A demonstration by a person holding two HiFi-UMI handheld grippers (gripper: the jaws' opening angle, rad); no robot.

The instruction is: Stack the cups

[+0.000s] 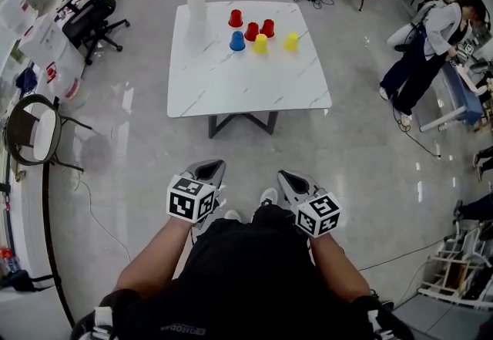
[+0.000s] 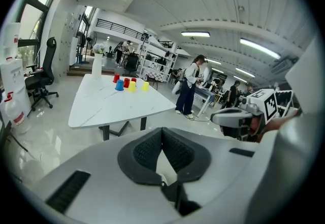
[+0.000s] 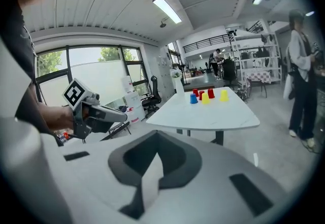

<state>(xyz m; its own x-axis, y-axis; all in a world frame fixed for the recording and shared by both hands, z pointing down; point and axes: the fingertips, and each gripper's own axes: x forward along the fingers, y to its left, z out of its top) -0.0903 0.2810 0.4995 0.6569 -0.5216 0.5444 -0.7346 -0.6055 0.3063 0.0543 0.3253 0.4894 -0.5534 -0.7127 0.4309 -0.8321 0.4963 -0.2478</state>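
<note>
White table (image 1: pixel 231 88) | six cups (image 1: pixel 260 44) unstacked | left claw (image 1: pixel 209 170), right claw (image 1: pixel 290 176): both closed

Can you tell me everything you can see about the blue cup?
The blue cup is small and plain, looks like plastic, and is the only blue one. It seems to stand upside down, wide end on the white table, on the table's far half. In the head view a red cup and a yellow cup stand close to its right. It is too small to tell if they touch it. Nothing holds it.
</note>
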